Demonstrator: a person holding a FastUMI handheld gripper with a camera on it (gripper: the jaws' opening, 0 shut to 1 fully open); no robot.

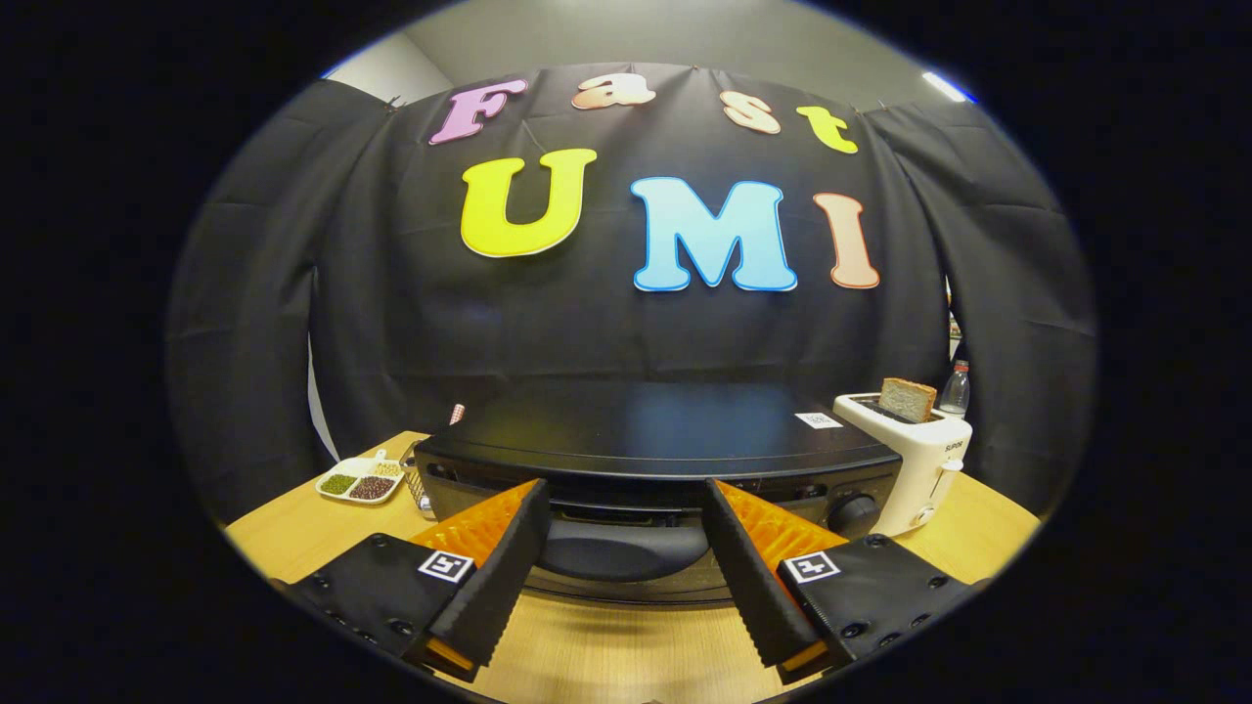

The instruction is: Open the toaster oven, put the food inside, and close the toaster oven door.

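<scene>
Gripper (621,562) spread wide, holding nothing, before the closed toaster oven (655,460); its rigid door handle (621,548), between the fingers, looks the natural hold.

- Toaster oven (655,440): black top, smooth, semi-gloss, faint sheen from overhead light; door handle (626,548) looks like matt dark plastic.
- Gripper (626,528), fingers spread apart to either side of the handle: inner faces ribbed, rough-looking; outer housings matt, with screw heads.
- Table (626,655): light wood grain, smooth, low sheen.
- Pop-up toaster (915,455): white plastic, glossy.
- Bread slice (907,399): coarse, porous crumb.
- Divided dish (360,481): white, smooth, holding dry grains.
- Booth wall (391,293): black cloth, matt, creased.
</scene>
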